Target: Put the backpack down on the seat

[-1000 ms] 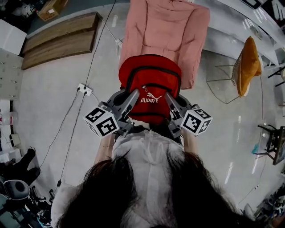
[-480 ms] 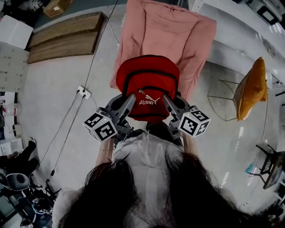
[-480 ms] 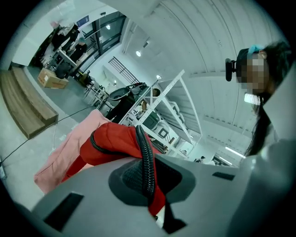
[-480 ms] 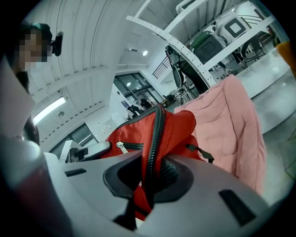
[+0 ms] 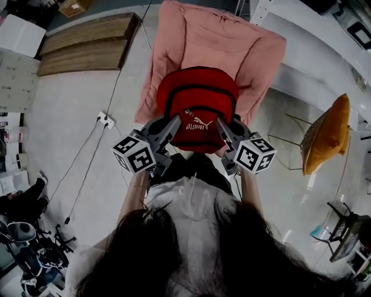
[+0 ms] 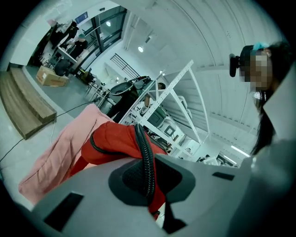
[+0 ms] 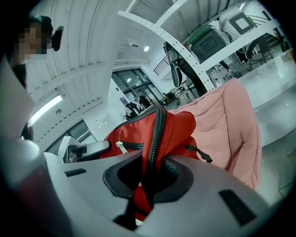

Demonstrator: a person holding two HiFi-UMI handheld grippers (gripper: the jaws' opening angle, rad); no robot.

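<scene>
Head view: the red backpack [image 5: 197,101] hangs at the middle of the frame, overlapping the lower edge of the pink seat [image 5: 214,46]. I cannot tell whether it touches the cushion. There are two grippers, one on each side of the bag. The left gripper [image 5: 175,122] and the right gripper [image 5: 221,123] are both clamped on its black zip edging. Nothing lies on the seat's pink padding above the bag. At upper left, two wooden planks [image 5: 87,46] lie side by side on the floor, with one cardboard box [image 5: 72,6] beyond them, its contents out of sight. One power strip [image 5: 105,120] sits on the floor left of the seat, with cables running from it. At the right edge stands one wire chair [image 5: 301,139] with an orange cushion [image 5: 330,130] in it.

Left gripper view: the left gripper [image 6: 148,178] has its jaws pressed onto the backpack's [image 6: 115,143] ribbed black edging. The seat [image 6: 60,152] drapes at lower left behind the bag. The planks [image 6: 23,109] and the box [image 6: 51,76] are at the left, and a white rack [image 6: 178,92] rises at the centre.

Right gripper view: the right gripper [image 7: 155,178] pinches the same edging where it runs up over the backpack [image 7: 138,134]. The seat [image 7: 226,125] fills the right of the frame. One dark crate [image 7: 208,41] sits on the rack at upper right, and I cannot see what is inside it.
</scene>
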